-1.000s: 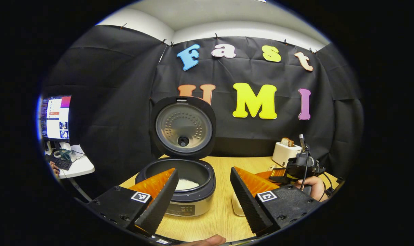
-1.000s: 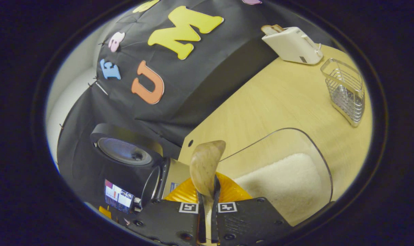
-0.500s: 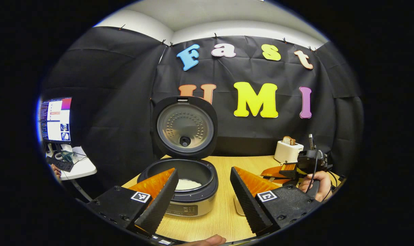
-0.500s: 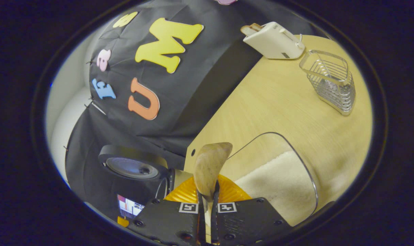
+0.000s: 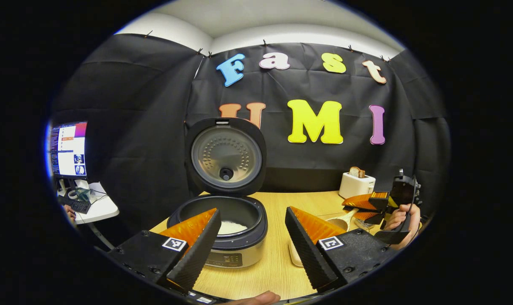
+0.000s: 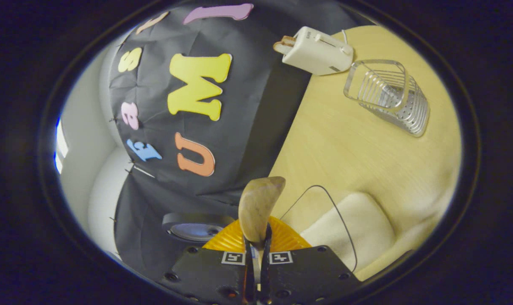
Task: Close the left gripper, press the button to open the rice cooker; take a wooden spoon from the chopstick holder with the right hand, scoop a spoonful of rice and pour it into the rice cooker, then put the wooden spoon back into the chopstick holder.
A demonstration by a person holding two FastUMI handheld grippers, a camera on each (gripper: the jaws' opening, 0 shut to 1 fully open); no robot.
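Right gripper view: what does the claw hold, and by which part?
The right claw holds the brown wooden spoon by its handle, just below the bowl.

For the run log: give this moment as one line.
lid: open | right gripper: shut on wooden spoon | left gripper: open | chopstick holder: empty
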